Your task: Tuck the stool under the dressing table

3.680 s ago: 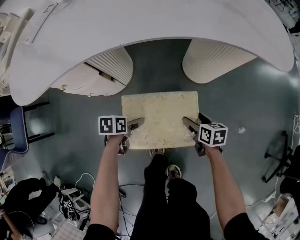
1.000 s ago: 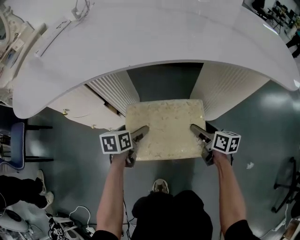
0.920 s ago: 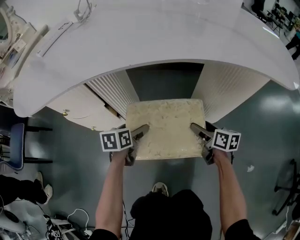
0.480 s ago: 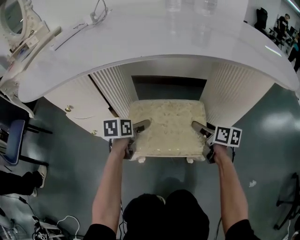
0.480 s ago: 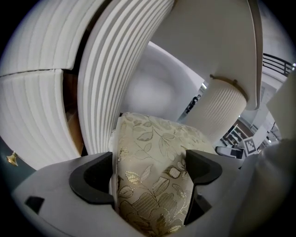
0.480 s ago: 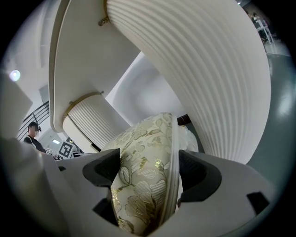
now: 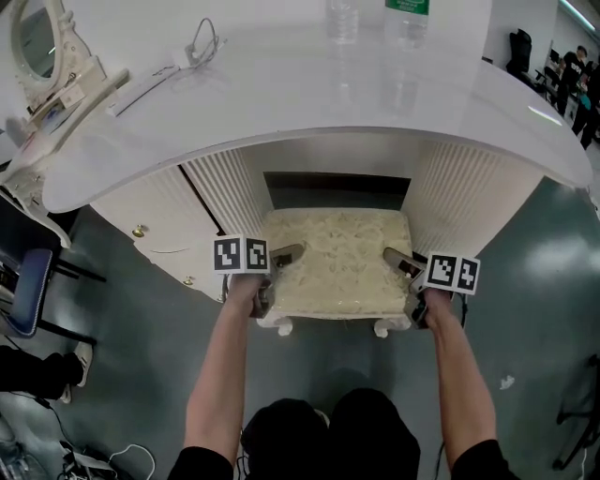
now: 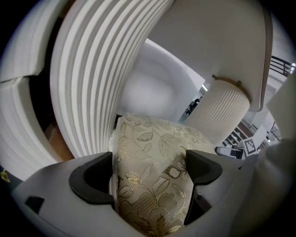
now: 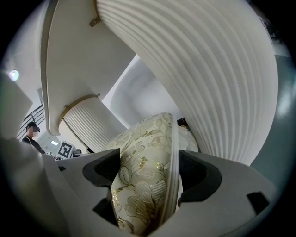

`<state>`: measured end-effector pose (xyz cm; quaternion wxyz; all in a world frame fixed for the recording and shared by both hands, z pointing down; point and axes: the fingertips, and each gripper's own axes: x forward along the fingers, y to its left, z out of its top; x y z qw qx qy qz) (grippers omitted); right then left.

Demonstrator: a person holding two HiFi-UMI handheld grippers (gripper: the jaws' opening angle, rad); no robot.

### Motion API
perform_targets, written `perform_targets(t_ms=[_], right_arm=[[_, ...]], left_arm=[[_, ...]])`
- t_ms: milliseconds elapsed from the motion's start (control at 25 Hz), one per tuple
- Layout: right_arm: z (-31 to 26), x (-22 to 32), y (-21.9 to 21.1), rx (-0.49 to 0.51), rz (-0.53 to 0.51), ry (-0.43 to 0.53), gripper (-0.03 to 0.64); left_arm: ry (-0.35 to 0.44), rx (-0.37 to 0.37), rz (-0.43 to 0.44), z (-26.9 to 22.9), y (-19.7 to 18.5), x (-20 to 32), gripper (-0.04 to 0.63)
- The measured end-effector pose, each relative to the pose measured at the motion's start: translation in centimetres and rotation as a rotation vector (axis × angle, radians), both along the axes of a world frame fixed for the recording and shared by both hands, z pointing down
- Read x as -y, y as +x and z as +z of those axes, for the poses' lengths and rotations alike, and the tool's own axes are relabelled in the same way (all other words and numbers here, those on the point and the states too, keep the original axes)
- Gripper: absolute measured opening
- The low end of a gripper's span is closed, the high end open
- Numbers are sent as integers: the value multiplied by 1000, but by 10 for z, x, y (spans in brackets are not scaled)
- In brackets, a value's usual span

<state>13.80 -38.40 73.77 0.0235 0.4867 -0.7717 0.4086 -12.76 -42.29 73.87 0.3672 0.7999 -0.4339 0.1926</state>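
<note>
The stool (image 7: 335, 262), with a cream cushion in a gold leaf pattern, stood on the grey floor (image 7: 534, 272) in front of the white dressing table (image 7: 309, 94). Its far part sat in the knee gap between the left pedestal (image 7: 220, 187) and the right pedestal (image 7: 459, 202), both ribbed. Its near edge and two white feet (image 7: 281, 324) stuck out on the person's side.

The left gripper (image 7: 274, 267) was clamped on the stool's left edge. In its own view the two dark jaws were pressed against the padded cushion from either side, with the left pedestal's ribs close behind. The right gripper (image 7: 405, 269) gripped the right edge the same way, one jaw on the patterned top and the other under the white rim, with the right pedestal just beside it. Both of the person's forearms (image 7: 217, 375) reached forward to the grippers, roughly level with each other at the stool's near corners.

On the table top, a mirror (image 7: 37, 37) in a white frame stood at the far left, and two clear bottles (image 7: 342, 14) stood at the far edge near the middle. A blue chair (image 7: 23, 291) stood on the floor well off to the left.
</note>
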Motion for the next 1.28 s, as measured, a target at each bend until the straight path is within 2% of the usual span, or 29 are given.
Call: perform_targets(t_ms=[480,640,800,1000,1120,1280], right_arm=[[-2,8,2,17,-2,-4,345],[-3,4,4,20,15,1,345],[-11,-4,11,-81,31,64,344],[-25,-25,20,-238,43,158,344],[-51,-37,17,-327,47,277,344],[-87,-51,-8,-435,-4,432,342]], left_arm=[[3,-23,-3,-3,1,8,485],[67,17,-8,-11,-2,6,485],[152,95,12,-22,-3,-2,483],[234,80,12,-41,-1,-26,482],[311,82,31,-62,6,-45,479],[427,164,69,-86,20,-67,452]])
